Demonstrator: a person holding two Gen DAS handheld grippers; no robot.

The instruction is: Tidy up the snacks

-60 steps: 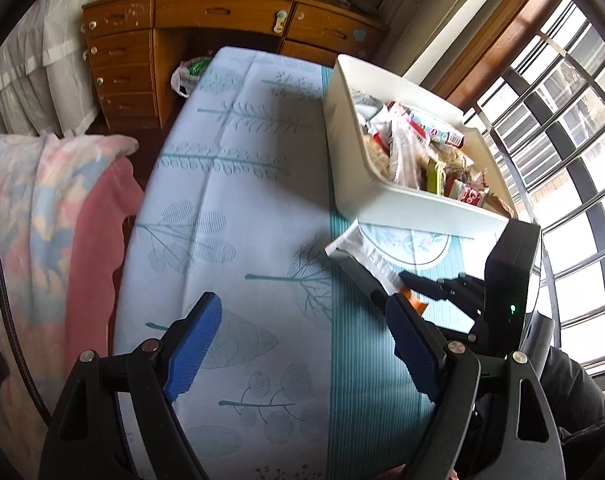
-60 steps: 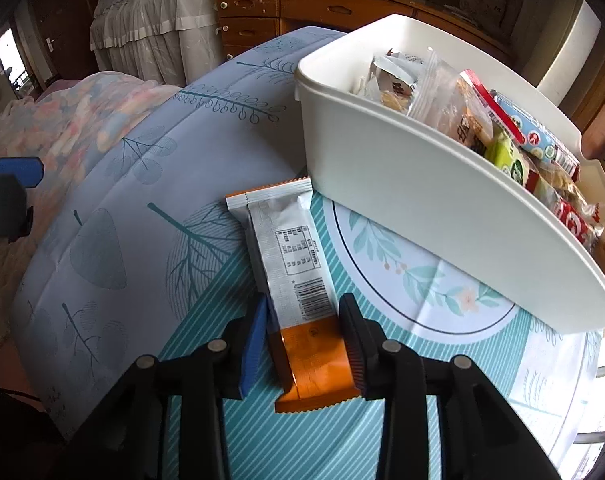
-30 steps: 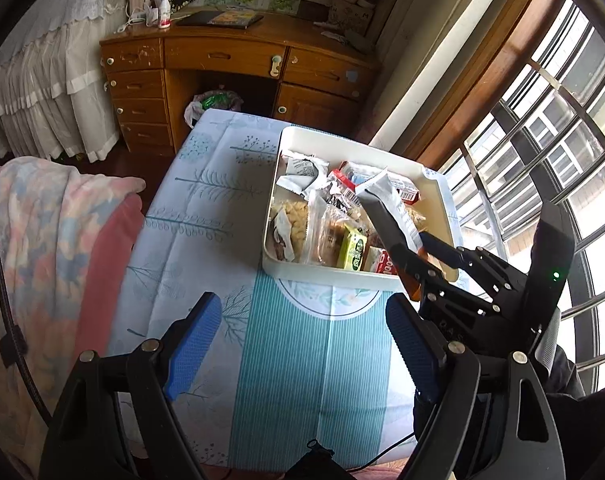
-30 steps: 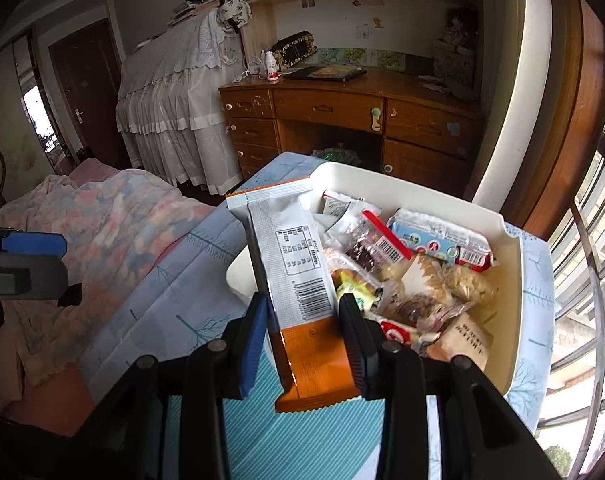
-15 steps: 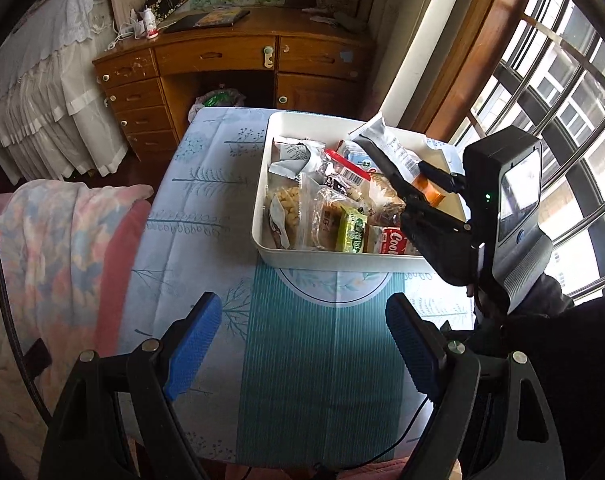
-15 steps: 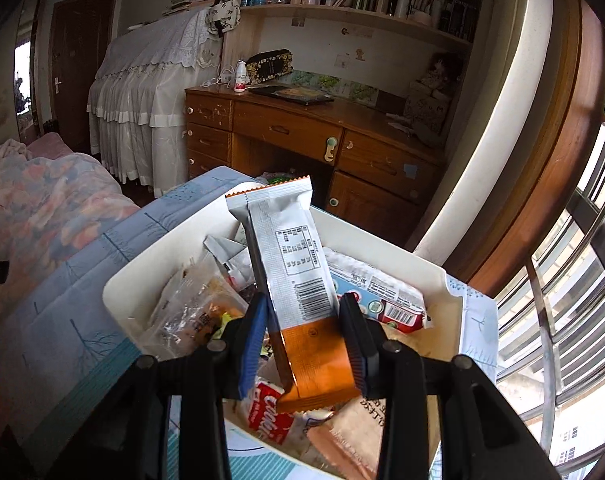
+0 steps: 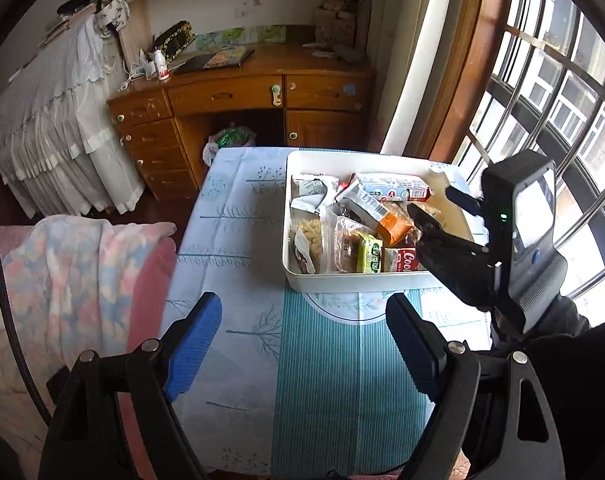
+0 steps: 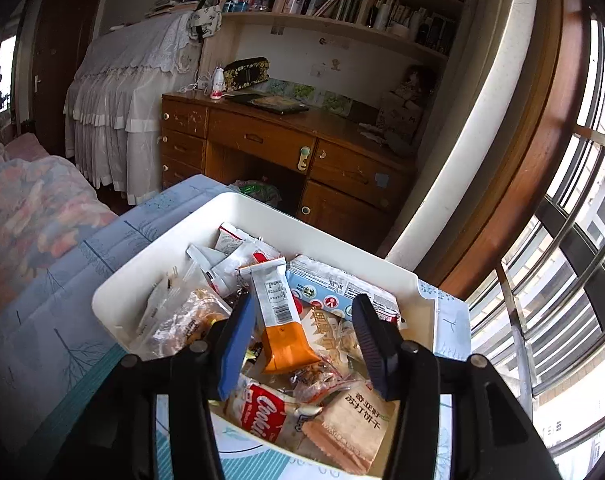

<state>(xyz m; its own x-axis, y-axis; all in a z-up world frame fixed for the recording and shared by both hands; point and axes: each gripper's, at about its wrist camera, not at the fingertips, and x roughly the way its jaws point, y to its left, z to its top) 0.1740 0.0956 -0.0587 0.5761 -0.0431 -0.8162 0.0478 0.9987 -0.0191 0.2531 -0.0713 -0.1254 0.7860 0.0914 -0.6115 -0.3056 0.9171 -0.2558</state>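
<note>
A white bin (image 7: pixel 342 282) full of snack packets stands on the patterned tablecloth (image 7: pixel 322 380). In the right wrist view, a white and orange packet (image 8: pixel 280 320) lies on the pile inside the bin (image 8: pixel 142 276). My right gripper (image 8: pixel 304 344) hovers over it with its jaws opening, and the pads stand clear of the packet's sides. The left wrist view shows that same packet (image 7: pixel 382 216) just ahead of the right gripper (image 7: pixel 434 202). Over the near part of the table, my left gripper (image 7: pixel 300 344) is open with nothing between its blue pads.
A wooden desk (image 7: pixel 242 96) with drawers stands beyond the table, a plastic bag (image 7: pixel 230 138) under it. A pastel blanket (image 7: pixel 62 280) lies at the left. Barred windows (image 7: pixel 562 120) run along the right. Bookshelves (image 8: pixel 342 0) hang above the desk.
The right gripper lifted the white and orange packet from the table over the bin. Its jaws have spread and the packet now rests on the pile. The left gripper drew up and back.
</note>
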